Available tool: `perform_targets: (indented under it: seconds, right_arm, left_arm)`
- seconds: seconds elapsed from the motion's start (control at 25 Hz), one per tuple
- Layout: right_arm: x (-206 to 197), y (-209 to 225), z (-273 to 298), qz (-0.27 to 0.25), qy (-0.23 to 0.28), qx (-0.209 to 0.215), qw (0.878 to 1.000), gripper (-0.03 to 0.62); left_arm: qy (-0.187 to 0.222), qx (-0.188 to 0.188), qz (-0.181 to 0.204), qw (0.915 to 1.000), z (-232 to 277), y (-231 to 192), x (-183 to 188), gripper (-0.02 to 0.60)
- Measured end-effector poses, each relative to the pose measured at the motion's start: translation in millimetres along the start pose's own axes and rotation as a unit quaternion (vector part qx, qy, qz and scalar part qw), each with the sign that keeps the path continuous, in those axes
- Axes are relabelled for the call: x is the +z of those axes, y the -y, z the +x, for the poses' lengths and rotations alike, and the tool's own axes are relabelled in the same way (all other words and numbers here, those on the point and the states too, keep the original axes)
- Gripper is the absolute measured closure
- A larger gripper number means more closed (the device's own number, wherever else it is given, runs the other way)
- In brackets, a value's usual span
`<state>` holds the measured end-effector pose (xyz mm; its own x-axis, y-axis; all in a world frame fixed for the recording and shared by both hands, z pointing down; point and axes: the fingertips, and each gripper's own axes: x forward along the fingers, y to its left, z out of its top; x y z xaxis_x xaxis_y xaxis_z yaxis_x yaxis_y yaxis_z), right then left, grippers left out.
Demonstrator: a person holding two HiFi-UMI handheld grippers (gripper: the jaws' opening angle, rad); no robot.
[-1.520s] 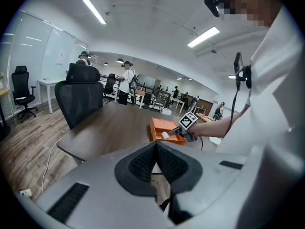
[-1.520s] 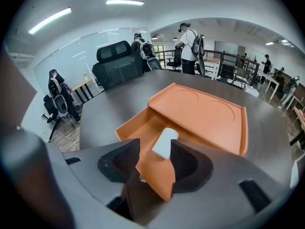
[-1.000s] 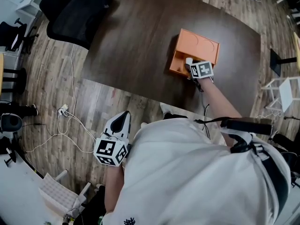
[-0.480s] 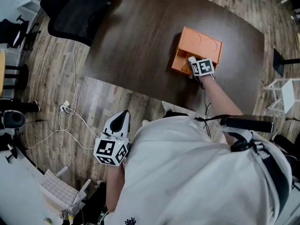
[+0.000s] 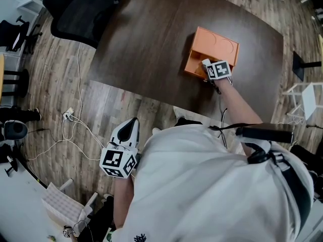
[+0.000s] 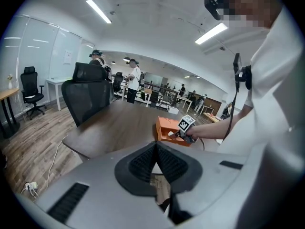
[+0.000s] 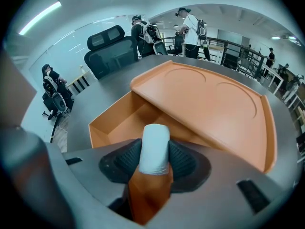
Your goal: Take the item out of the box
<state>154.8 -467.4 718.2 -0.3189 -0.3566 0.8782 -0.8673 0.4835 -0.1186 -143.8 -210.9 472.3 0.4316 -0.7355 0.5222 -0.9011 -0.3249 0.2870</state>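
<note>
An orange box (image 5: 214,47) lies on the dark table (image 5: 146,39), its drawer pulled open toward me (image 7: 124,120). My right gripper (image 5: 206,68) is at the drawer's open front. Its jaws are closing, and the pads press both sides of a white cylindrical item (image 7: 154,147), which stands up between them over the drawer. From the head view the white item (image 5: 205,63) shows just past the marker cube. My left gripper (image 5: 132,126) hangs low at my left side over the floor, jaws together and empty (image 6: 156,149). The box (image 6: 167,128) shows far off in the left gripper view.
A black office chair (image 5: 81,9) stands at the table's far left corner. Cables and a power strip (image 5: 68,117) lie on the wooden floor to the left. A white stool (image 5: 308,97) stands to the right. People stand in the background (image 7: 190,23).
The right gripper has edged slightly farther onto the box's open front. The left gripper has stayed where it was.
</note>
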Motion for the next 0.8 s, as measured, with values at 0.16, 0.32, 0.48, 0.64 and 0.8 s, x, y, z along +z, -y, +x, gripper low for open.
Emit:
perform_targets:
  seconds: [0.16, 0.32, 0.48, 0.64, 0.8]
  right_arm:
    - [2, -8, -8, -0.001, 0.003, 0.002, 1.0, 0.424]
    - [2, -16, -19, -0.005, 0.008, 0.001, 1.0, 0.424]
    - [3, -22, -32, -0.019, 0.017, -0.005, 1.0, 0.424]
    - [3, -32, -46, -0.021, 0.028, -0.007, 0.999, 0.424]
    - [4, -44, -64, -0.02, 0.041, -0.01, 0.999, 0.424]
  left_arm:
    - [0.003, -0.007, 0.001, 1.0, -5, -3, -3, 0.572]
    - [0.006, -0.014, 0.004, 0.9999, -12, -2, -7, 0.572]
    - [0.01, -0.021, 0.006, 0.9997, -18, -1, -13, 0.572]
    - [0.017, -0.029, 0.009, 0.9994, -28, -1, -20, 0.572]
    - [0.022, -0.036, 0.013, 0.999, -39, 0, -23, 0.572]
